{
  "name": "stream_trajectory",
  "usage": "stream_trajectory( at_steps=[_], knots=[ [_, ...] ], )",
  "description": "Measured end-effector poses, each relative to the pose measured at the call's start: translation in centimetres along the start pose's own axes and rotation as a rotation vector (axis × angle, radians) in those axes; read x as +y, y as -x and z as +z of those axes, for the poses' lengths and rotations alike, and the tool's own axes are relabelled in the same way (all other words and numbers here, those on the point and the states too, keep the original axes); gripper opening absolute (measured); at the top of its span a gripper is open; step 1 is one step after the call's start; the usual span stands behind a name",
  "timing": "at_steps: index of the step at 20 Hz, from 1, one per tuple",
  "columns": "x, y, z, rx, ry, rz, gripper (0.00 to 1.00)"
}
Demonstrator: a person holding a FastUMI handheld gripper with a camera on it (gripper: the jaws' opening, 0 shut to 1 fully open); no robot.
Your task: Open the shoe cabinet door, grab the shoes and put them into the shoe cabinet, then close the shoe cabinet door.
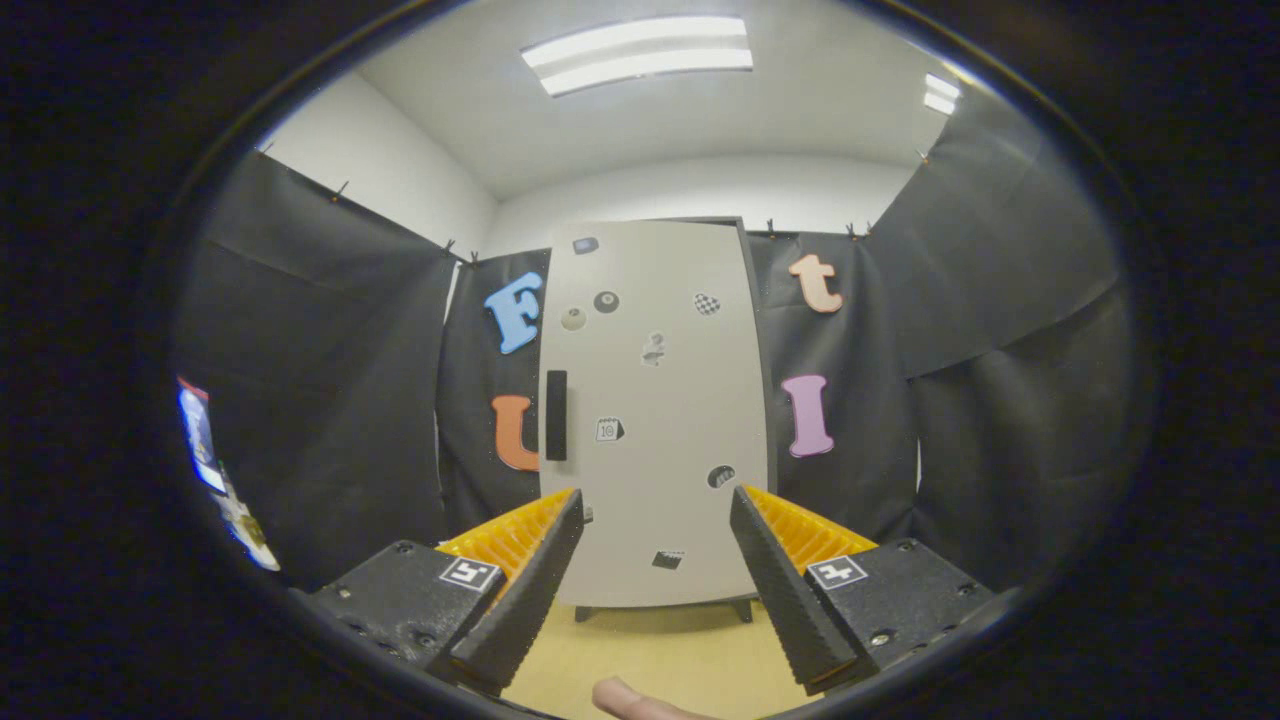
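A tall pale shoe cabinet [655, 420] stands straight ahead against the black cloth wall, on short dark feet. Its door looks closed and carries several small stickers. A black vertical handle [556, 415] sits near the door's left edge, just above my left fingertip. My gripper [655, 505] is open, with nothing between its fingers; the lower part of the door shows through the gap. The cabinet stands some way beyond the fingertips.
A yellowish floor [660, 655] runs from below the fingers to the cabinet's feet. A fingertip of a person [625, 698] pokes in at the very bottom. Black cloth walls close in on both sides. A bright object [200, 435] hangs far left.
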State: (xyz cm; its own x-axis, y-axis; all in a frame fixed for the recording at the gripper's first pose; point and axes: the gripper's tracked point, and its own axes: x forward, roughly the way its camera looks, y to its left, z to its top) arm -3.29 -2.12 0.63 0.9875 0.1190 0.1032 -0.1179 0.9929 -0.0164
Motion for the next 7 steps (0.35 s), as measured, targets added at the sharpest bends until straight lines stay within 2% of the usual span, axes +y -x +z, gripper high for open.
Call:
stream_trajectory(
  at_steps=[3,7],
  knots=[
    [1.2,-0.3,-0.9,0.015,-0.024,0.078,0.97],
    [-0.4,-0.8,-2.2,0.043,-0.031,0.06,0.97]
  ],
)
